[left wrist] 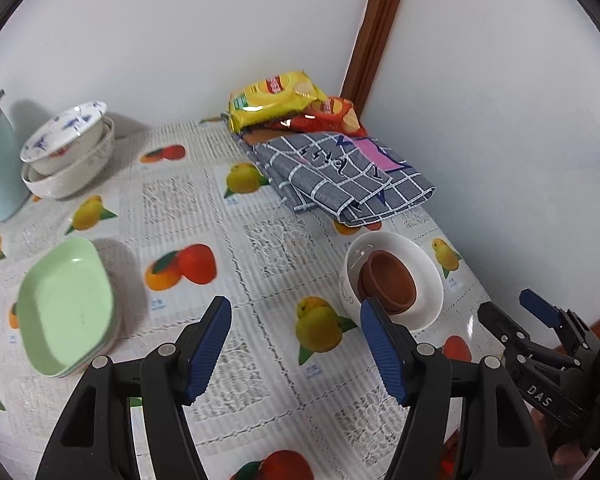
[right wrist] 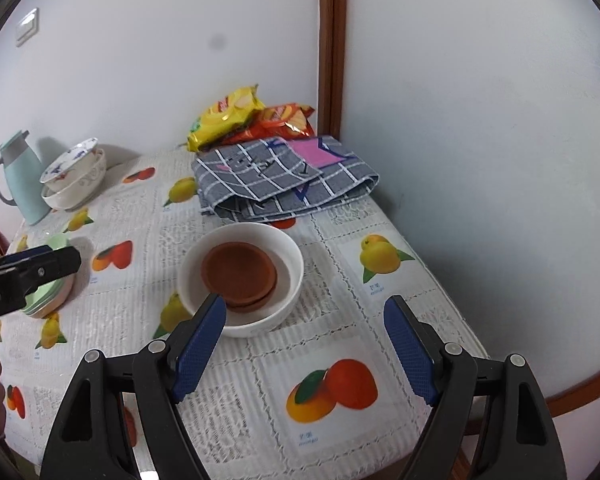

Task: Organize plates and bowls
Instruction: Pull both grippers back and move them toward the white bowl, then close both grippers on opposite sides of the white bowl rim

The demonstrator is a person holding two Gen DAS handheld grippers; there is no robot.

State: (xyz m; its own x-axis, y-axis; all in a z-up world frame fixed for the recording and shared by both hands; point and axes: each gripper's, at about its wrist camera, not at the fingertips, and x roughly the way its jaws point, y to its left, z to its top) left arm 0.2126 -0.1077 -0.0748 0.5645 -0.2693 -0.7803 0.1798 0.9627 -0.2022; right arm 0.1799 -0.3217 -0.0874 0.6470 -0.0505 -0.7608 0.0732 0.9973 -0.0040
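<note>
A white bowl [left wrist: 424,280] holding stacked brown saucers [left wrist: 388,280] sits on the table; it also shows in the right wrist view [right wrist: 292,256] with the saucers [right wrist: 240,274]. A stack of green plates [left wrist: 66,304] lies at the left, partly hidden in the right wrist view [right wrist: 48,300]. White patterned bowls [left wrist: 66,152] stacked with a blue-flowered plate on top stand at the back left [right wrist: 76,180]. My left gripper [left wrist: 296,354] is open and empty over the cloth between the green plates and the white bowl. My right gripper [right wrist: 304,354] is open and empty, just in front of the white bowl.
A folded grey checked cloth [left wrist: 340,176] and snack bags [left wrist: 276,100] lie in the back corner by the walls. A pale blue jug [right wrist: 20,180] stands at the back left. The table [right wrist: 380,300] has a fruit-print cover; its right edge is near the wall.
</note>
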